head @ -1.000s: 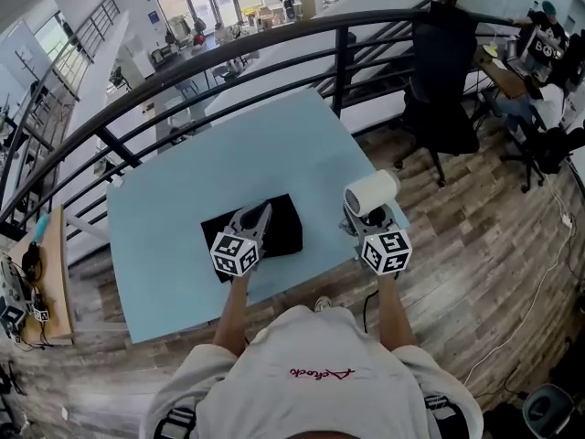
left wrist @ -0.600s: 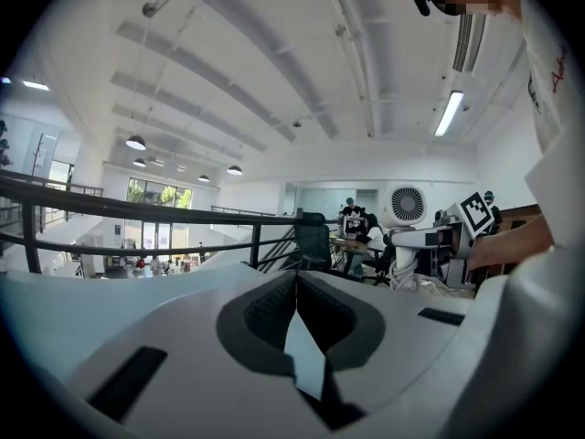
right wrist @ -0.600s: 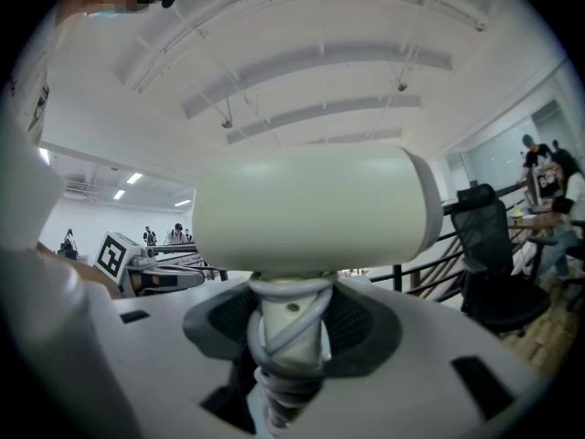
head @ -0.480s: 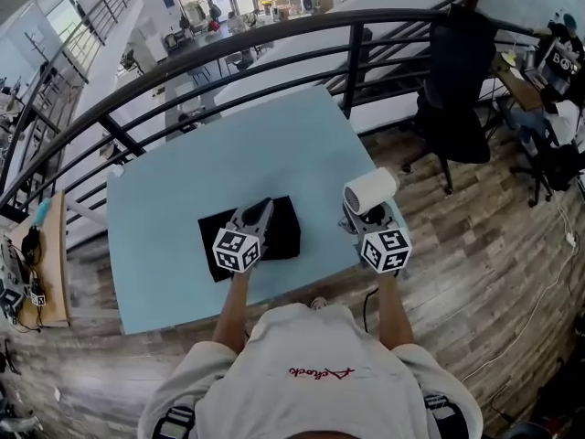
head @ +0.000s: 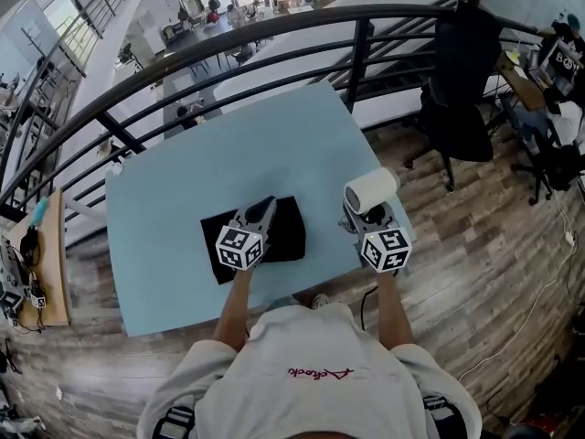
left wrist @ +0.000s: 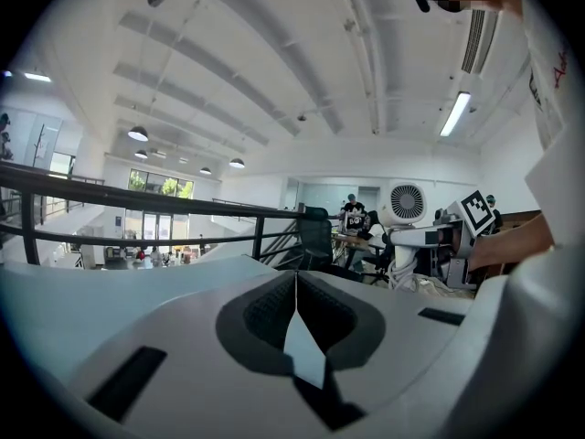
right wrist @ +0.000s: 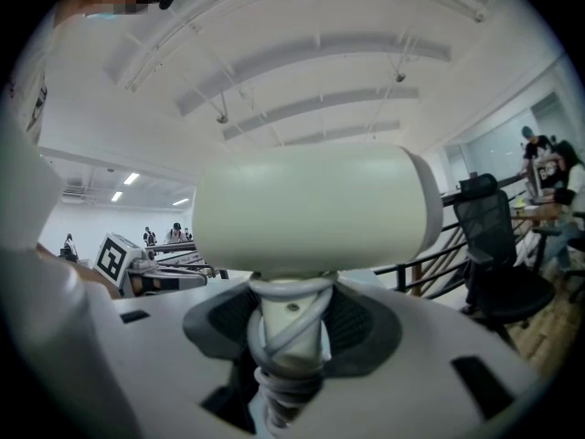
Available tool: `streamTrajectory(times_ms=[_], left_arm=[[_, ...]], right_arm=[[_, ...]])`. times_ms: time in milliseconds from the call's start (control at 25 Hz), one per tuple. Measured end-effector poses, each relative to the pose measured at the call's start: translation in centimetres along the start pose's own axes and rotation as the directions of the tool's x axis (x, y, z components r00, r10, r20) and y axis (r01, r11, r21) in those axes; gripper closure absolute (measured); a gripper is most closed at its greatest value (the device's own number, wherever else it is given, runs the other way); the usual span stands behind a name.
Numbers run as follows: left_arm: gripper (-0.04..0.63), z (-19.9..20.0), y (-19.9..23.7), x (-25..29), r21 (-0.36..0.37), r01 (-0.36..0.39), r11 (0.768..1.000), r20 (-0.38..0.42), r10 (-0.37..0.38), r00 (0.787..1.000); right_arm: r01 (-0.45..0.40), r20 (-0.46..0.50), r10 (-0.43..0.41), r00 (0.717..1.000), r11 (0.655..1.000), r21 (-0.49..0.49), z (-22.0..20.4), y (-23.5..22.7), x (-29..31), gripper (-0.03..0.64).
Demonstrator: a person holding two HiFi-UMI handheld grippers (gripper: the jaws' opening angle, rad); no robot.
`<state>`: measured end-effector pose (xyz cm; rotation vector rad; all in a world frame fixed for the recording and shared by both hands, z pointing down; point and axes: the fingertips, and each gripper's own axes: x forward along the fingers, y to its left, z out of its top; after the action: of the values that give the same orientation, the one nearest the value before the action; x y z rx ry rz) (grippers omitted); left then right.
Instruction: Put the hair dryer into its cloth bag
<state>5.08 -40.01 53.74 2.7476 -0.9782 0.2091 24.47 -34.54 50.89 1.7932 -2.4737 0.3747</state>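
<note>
The right gripper (head: pixel 366 216) clamps its fingers on the dryer (head: pixel 370 190) handle, holding it ready beside the flat bag (head: pixel 291 229), over which the left gripper (head: pixel 265 207) hovers with closed, empty fingers, likely to open it.

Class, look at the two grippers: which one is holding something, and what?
The right gripper, at the head view's right: its jaws clamp the cord-wrapped handle of the white hair dryer. The left gripper has its jaws shut on nothing.
</note>
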Motion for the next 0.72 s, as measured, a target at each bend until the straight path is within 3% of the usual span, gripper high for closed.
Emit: streamTrajectory(times_ms=[720], left_arm=[[0.588,-3.0,0.6,1.8,-0.04,-0.011,0.999,-0.056,0.008,0.998]], right_arm=[[-0.002,-0.046,0.003,0.999,1.0,0.029,-2.4,-1.0,0.8,0.414]])
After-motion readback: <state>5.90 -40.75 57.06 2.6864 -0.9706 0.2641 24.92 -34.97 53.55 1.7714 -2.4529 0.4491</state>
